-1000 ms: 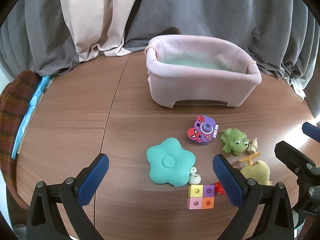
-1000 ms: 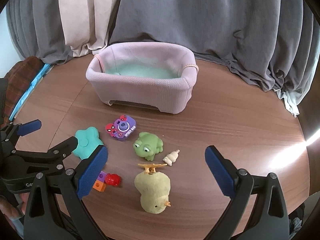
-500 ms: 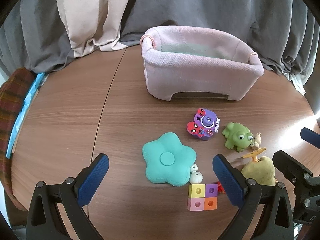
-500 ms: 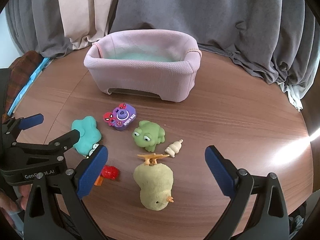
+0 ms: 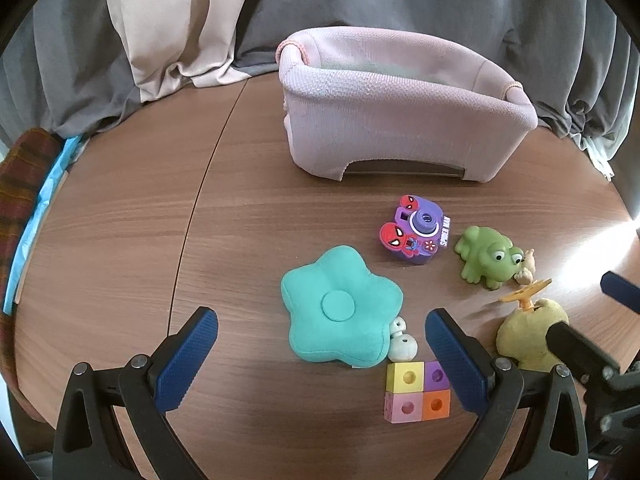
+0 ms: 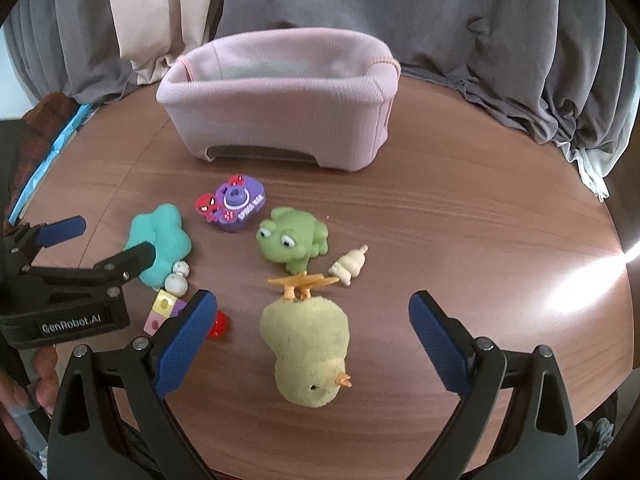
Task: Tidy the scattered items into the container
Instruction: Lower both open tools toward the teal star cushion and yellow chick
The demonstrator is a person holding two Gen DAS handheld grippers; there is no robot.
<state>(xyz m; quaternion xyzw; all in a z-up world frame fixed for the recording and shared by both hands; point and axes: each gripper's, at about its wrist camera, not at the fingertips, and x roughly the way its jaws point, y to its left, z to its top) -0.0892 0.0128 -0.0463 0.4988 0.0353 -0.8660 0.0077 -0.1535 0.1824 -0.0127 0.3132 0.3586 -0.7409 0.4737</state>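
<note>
Pink knitted fabric basket [image 5: 400, 120] at table [image 5: 120, 208] rear, pale lining only visible inside. Toys scattered in front: teal star-shaped cushion [image 5: 340, 306], yellow plush chick [image 6: 308, 350]. Left hand-held gripper [image 5: 320, 354] and right hand-held gripper [image 6: 312, 340] both spread wide, holding nothing. Red toy [image 6: 218, 324] seen only by right wrist.

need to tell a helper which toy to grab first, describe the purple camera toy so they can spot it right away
Start at the pink fabric basket at the back of the round wooden table. In front of its arched cut-out lies the purple camera toy, between the teal flower cushion and the green frog. It is the only purple piece with red spider-masked heads and a round lens.
</note>
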